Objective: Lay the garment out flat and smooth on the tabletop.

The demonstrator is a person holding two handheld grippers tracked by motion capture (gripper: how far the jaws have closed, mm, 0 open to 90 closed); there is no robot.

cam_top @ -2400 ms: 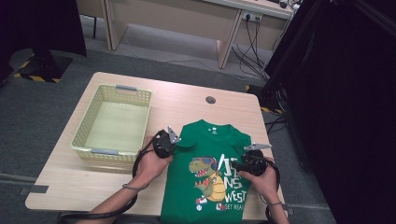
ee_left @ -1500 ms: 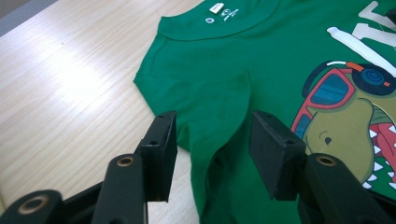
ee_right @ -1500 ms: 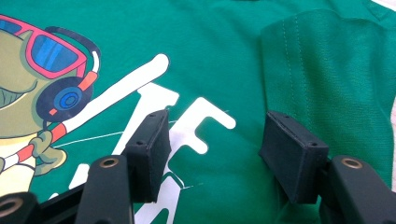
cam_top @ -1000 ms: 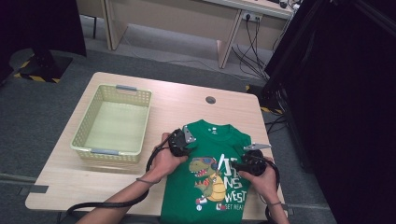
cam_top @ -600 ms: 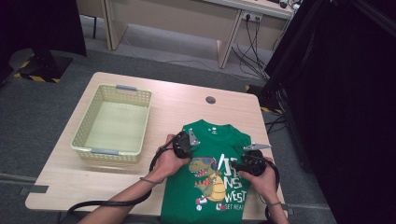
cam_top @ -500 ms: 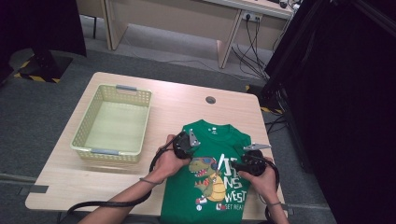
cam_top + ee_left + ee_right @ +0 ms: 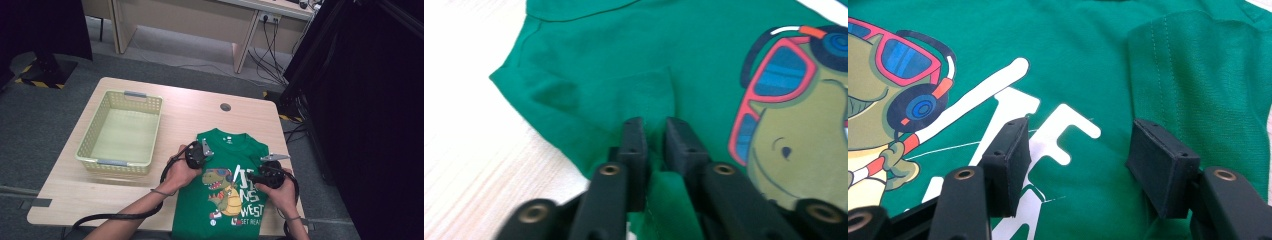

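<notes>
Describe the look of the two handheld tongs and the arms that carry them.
Both tongs are black. The left tongs and right tongs each carry a grey three-cornered plate on top and trail a black cable toward the table's near edge. Up close, the left tongs have two slim black jaws with brass-coloured rivets; the right tongs show blocky rectangular pads with small screws. The forearms are bare, with no sleeves visible.

The T-shirt (image 7: 227, 190) is soft matt green cloth with a smooth print; the basket (image 7: 121, 131) is pale perforated plastic; the tabletop (image 7: 190, 107) is smooth light wood-grain.
</notes>
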